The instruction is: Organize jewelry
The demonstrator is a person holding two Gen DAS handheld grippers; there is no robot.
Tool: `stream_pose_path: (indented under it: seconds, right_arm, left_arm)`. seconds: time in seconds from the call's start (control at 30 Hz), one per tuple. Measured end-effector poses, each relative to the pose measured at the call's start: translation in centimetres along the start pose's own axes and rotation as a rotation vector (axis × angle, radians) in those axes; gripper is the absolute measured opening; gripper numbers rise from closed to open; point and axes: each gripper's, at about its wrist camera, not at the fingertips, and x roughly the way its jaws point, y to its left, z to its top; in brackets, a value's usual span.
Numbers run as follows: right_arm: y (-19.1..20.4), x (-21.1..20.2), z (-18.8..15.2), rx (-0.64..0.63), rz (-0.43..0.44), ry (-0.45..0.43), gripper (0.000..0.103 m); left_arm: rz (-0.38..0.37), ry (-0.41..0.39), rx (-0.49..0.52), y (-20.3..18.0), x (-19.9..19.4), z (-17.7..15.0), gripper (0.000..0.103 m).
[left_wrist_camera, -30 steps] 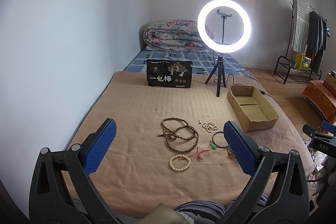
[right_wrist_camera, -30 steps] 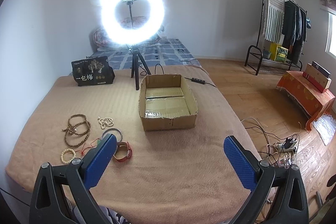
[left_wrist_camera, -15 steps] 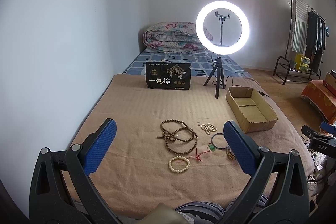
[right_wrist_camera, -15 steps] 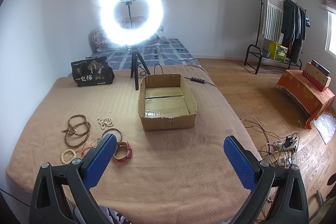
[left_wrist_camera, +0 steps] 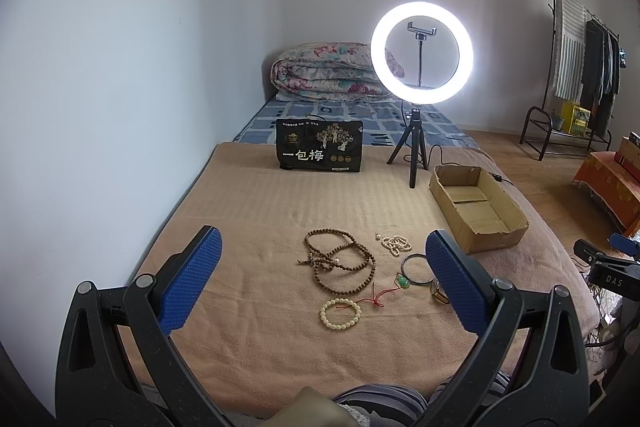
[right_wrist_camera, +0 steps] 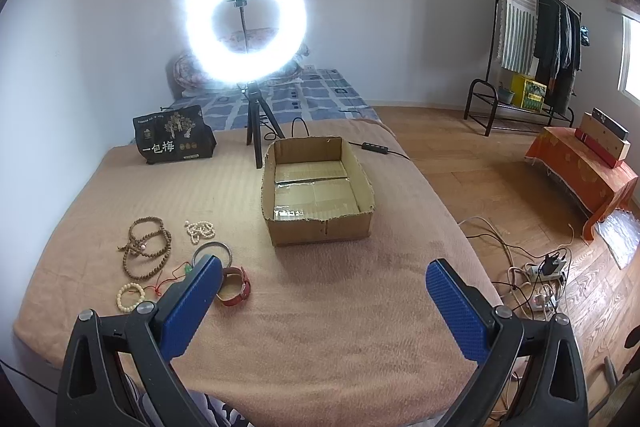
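Observation:
Jewelry lies on a tan blanket: a long brown bead necklace (left_wrist_camera: 340, 261) (right_wrist_camera: 146, 245), a small white pearl strand (left_wrist_camera: 396, 243) (right_wrist_camera: 200, 229), a cream bead bracelet (left_wrist_camera: 340, 313) (right_wrist_camera: 130, 295), a green pendant on red cord (left_wrist_camera: 402, 281), a metal bangle (left_wrist_camera: 416, 264) (right_wrist_camera: 212, 251) and a red-strap watch (right_wrist_camera: 234, 286). An empty cardboard box (left_wrist_camera: 476, 207) (right_wrist_camera: 318, 189) stands to their right. My left gripper (left_wrist_camera: 322, 251) is open, held above the near jewelry. My right gripper (right_wrist_camera: 324, 281) is open, above the blanket in front of the box.
A lit ring light on a tripod (left_wrist_camera: 420, 67) (right_wrist_camera: 244, 35) and a black printed bag (left_wrist_camera: 319, 151) (right_wrist_camera: 174, 135) stand behind the jewelry. A folded quilt (left_wrist_camera: 328, 73) lies at the back. Cables and a power strip (right_wrist_camera: 540, 275) lie on the floor at right.
The left view has tilted slightly: the jewelry and box sit a little lower and left in frame. The right view is nearly unchanged. Both grippers stay open.

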Motion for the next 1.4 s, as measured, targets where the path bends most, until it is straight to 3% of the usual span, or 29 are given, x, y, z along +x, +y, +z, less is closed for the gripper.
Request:
stream_pose_path:
  seconds: [0.8,1.4]
  right_arm:
    - [-0.3,0.2,-0.2,0.006,-0.006,0.008,0.103]
    - [-0.7,1.9,-0.6,-0.044,-0.011,0.000,0.103]
  left_arm:
    - [0.004,0.003,0.000,-0.2,-0.1,0.0,0.103]
    - [0.053,0.073,-0.001,3.1,4.0,-1.6,0.103]
